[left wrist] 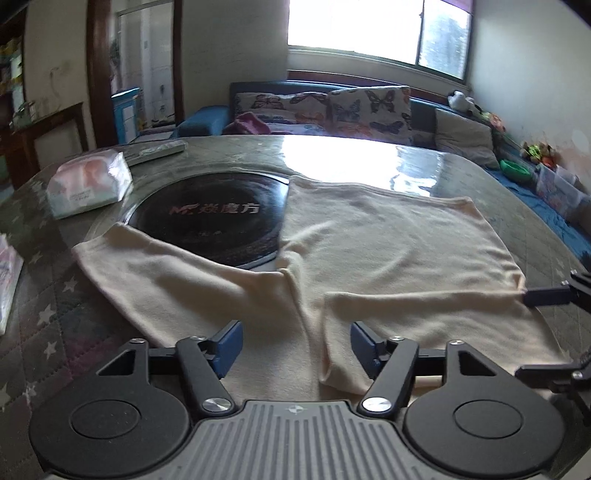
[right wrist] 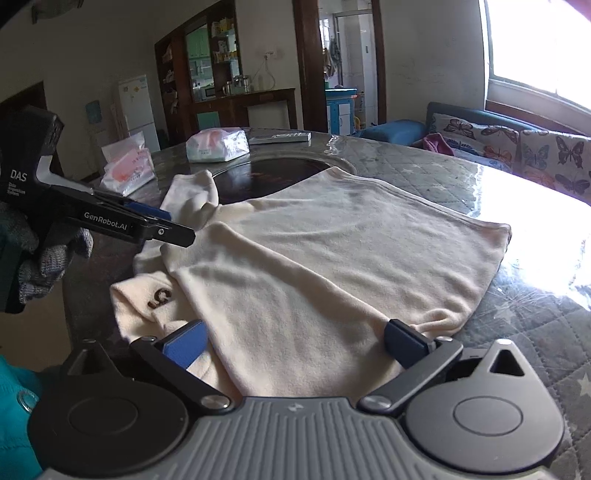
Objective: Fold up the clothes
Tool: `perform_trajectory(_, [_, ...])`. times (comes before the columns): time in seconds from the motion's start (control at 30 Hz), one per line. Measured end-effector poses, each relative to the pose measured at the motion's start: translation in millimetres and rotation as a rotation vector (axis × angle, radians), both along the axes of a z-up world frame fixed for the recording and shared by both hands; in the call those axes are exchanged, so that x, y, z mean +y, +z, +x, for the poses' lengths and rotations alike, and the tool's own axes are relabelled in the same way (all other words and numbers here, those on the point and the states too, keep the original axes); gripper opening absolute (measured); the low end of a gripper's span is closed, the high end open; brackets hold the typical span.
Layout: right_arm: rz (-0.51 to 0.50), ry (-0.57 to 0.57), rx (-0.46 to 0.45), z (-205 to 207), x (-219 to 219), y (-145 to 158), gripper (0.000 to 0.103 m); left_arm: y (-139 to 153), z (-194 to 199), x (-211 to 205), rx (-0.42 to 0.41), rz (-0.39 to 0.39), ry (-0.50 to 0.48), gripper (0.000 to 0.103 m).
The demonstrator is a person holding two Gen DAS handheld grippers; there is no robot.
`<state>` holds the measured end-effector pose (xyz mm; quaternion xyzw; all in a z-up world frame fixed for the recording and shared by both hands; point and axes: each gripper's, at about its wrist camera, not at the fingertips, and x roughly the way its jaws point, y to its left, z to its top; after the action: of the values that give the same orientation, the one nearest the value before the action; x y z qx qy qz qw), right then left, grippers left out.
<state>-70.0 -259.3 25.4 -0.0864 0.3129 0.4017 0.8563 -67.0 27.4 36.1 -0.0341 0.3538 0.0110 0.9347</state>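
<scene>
Quilted table point(left wrist: 66, 306), cream garment point(left wrist: 369, 243) lay partly folded beside the black hotplate point(left wrist: 221, 218).
Left gripper point(left wrist: 295, 347) and right gripper point(right wrist: 295, 341) both gaped, garment's near edge between each pair; long axis ran toward the hotplate.

We see a bright window point(left wrist: 376, 29) on the far wall, its glare washing over the quilted surface point(left wrist: 424, 162). Below it stands a blue sofa point(left wrist: 424, 107) with butterfly cushions point(left wrist: 369, 107). Far left, a white fridge point(right wrist: 136, 107) stands beside dark wooden shelves point(right wrist: 207, 66) and a doorway point(right wrist: 347, 55).
</scene>
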Motion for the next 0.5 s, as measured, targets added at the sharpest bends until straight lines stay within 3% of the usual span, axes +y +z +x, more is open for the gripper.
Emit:
perform_trajectory(0.27, [0.044,-0.021,0.02,3.3,-3.1,3.1,0.103,6.9,5.6,11.1,-0.022,-0.017,0.069,0.093])
perform_trajectory(0.5, [0.043,-0.031,0.006,4.8,0.9,2.8,0.103,16.2,19.4,33.4,-0.074,0.019,0.17,0.095])
